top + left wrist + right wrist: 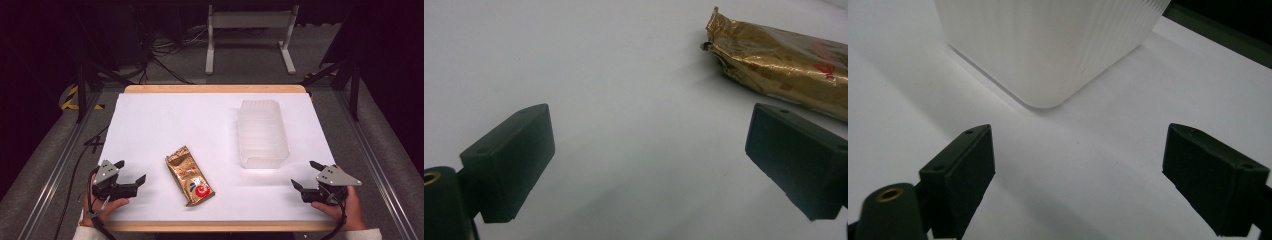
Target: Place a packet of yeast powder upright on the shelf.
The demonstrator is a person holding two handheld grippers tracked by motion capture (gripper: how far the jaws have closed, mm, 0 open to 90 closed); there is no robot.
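A gold foil snack packet (189,175) with a red logo lies flat on the white table (170,125), front centre. My left gripper (131,171) rests near the front left corner, a short way left of the packet, jaws wide apart and empty. In the left gripper view the packet (784,62) lies ahead to the right, beyond the jaws. A translucent ribbed plastic container (263,132) stands at the right of the table. My right gripper (306,175) sits at the front right, open and empty, with the container's corner (1048,45) just ahead of it.
The table's wooden front edge (210,226) runs just below both hands. Beyond the far edge stand a white metal frame (250,35) and loose cables (165,50) on the floor. Dark aluminium rails (55,165) flank the table on both sides.
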